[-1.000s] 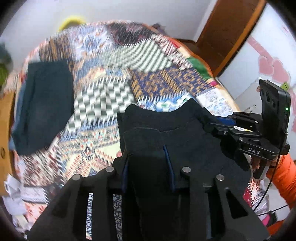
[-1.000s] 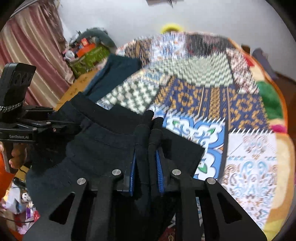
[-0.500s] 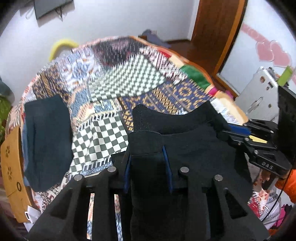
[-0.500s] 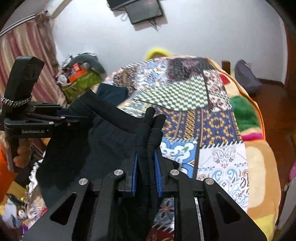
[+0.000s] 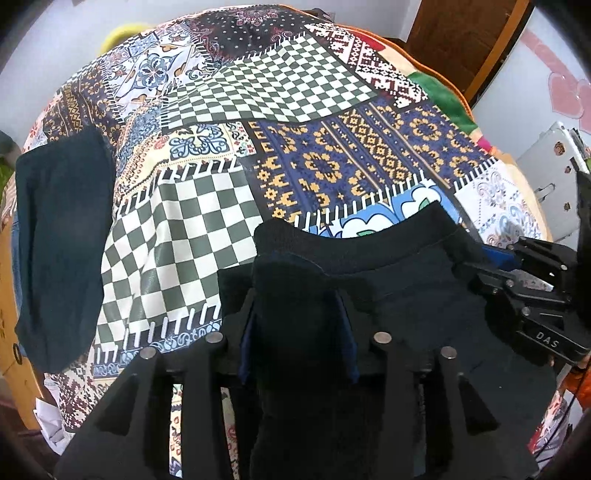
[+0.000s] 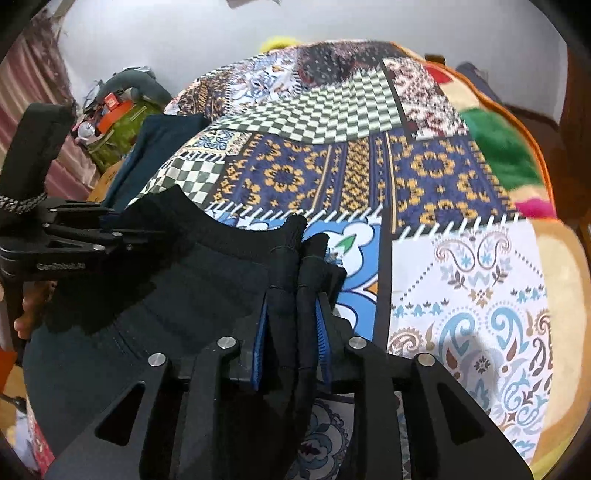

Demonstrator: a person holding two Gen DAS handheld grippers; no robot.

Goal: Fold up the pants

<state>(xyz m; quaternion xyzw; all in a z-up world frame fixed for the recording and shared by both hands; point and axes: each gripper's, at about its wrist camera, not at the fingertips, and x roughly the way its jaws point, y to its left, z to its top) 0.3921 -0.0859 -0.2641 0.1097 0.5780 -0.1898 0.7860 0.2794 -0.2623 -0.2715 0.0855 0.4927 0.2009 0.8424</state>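
left gripper (image 5: 299, 325) jaws clamped on pants (image 5: 406, 291) waistband corner; right gripper (image 6: 291, 314) jaws pinch bunched opposite corner. pants hang between them, above bed (image 5: 207, 221). cloth soft, limp, light; likely sags and slides unless waistband held. quilt busy, flat. folded dark garment (image 5: 55, 240) at far left edge. wall, wooden door (image 5: 458, 33) beyond.

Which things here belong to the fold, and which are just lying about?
In the job: black pants, left gripper and right gripper each clamping the waistband, patchwork bedspread.

Lying about: folded dark teal garment, bedside clutter.
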